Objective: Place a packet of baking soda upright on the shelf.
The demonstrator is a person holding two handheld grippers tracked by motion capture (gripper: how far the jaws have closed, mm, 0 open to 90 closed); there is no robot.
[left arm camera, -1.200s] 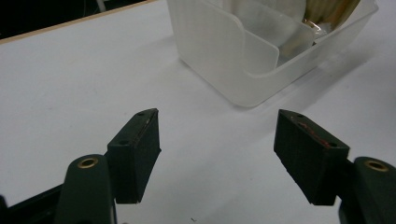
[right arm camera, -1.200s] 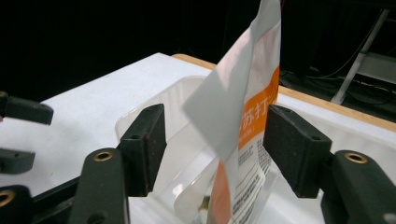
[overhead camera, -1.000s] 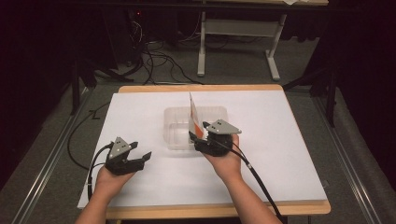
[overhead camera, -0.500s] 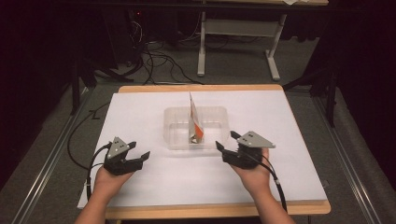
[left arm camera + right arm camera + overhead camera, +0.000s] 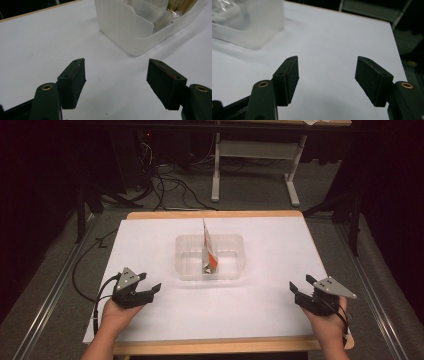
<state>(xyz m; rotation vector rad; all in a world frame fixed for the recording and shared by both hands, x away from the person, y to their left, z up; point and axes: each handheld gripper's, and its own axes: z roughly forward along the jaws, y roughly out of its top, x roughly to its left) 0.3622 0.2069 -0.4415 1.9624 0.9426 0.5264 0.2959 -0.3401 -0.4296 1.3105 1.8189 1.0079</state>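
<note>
clear plastic tub holds a packet in high view; both hand-held grippers gape empty.

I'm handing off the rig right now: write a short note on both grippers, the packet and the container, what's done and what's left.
Left gripper: open, empty, resting near the table's left front.
Right gripper: open, empty, low over the table at right front, away from the container.
Packet: standing on end inside the container, in the middle of the white sheet.
Done: packet looks placed and released.
Left: probably nothing; check the packet is where you want it.
</note>
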